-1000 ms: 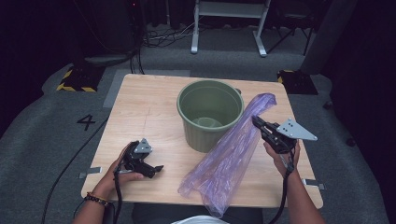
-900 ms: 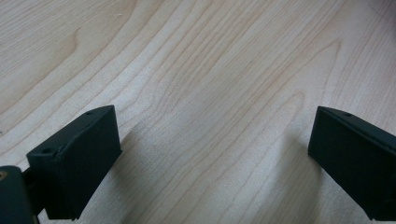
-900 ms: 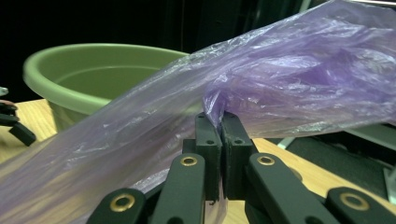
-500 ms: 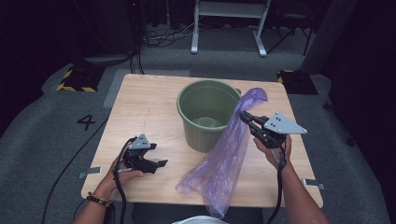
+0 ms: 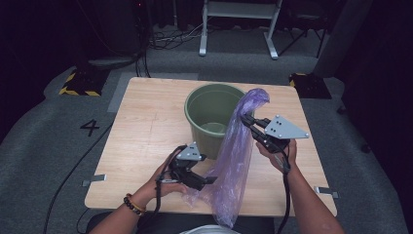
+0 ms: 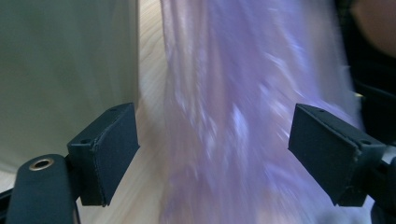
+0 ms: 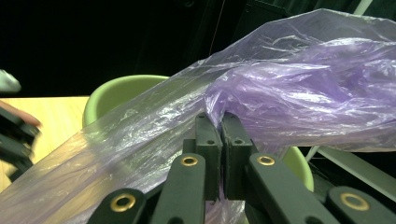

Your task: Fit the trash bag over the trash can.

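We had the thin translucent purple plastic bag (image 5: 237, 146) pinched up near its top end by the right gripper (image 5: 247, 120), jaws shut tight together on a fold of the film, right beside the rim of the round olive-green plastic bucket (image 5: 210, 113) standing mid-table. From there the bag hung down and trailed toward our side of the light wooden table (image 5: 141, 126), so its long axis ran from up by the bucket rim down to the crumpled tail near the table's front edge. The left gripper (image 5: 208, 180) sat low, just left of that lower stretch, pointing at it, and it was clearly the nearer one to the loose end (the right was busy holding up top anyway). Its jaws had just been closing a little but stood wide apart, and in the left gripper view the purple film (image 6: 243, 116) lay between the two pads (image 6: 109, 149) without either pressing on it, the bucket wall just off to one side. So our guess was the next bit hinged on closing on that lower part, straight ahead of the left fingers.
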`<state>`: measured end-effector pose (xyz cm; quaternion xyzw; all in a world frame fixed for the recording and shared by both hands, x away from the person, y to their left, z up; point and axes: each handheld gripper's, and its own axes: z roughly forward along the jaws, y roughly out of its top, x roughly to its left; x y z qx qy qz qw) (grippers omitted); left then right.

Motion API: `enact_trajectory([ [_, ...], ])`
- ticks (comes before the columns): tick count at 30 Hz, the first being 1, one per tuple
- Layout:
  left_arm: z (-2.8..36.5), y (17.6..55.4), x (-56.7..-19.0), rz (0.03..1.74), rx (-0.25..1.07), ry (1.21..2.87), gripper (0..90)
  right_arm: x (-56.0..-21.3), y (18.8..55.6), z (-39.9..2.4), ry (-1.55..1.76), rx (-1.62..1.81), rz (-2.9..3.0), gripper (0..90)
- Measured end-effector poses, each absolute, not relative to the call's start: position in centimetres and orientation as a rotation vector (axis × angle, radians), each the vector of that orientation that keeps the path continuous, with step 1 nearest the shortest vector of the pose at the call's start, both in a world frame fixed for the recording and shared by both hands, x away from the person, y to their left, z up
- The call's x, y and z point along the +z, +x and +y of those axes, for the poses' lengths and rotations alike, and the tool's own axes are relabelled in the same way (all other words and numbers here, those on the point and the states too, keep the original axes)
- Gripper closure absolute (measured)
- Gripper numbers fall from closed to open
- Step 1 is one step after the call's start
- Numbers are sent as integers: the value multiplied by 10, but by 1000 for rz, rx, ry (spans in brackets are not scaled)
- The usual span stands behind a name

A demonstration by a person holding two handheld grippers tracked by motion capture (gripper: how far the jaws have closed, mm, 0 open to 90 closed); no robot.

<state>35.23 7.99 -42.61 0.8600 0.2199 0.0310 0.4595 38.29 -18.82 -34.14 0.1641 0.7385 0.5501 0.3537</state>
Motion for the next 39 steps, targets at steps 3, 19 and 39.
enact_trajectory([
  [3,70,357,-429,555,53,2114,156,-342,383,-187,413,1427,1913,882],
  [19,55,369,-440,559,294,2138,831,-335,378,-178,313,1524,1919,881],
  [39,154,346,-395,598,647,1978,898,-334,424,-170,600,1556,2118,563],
])
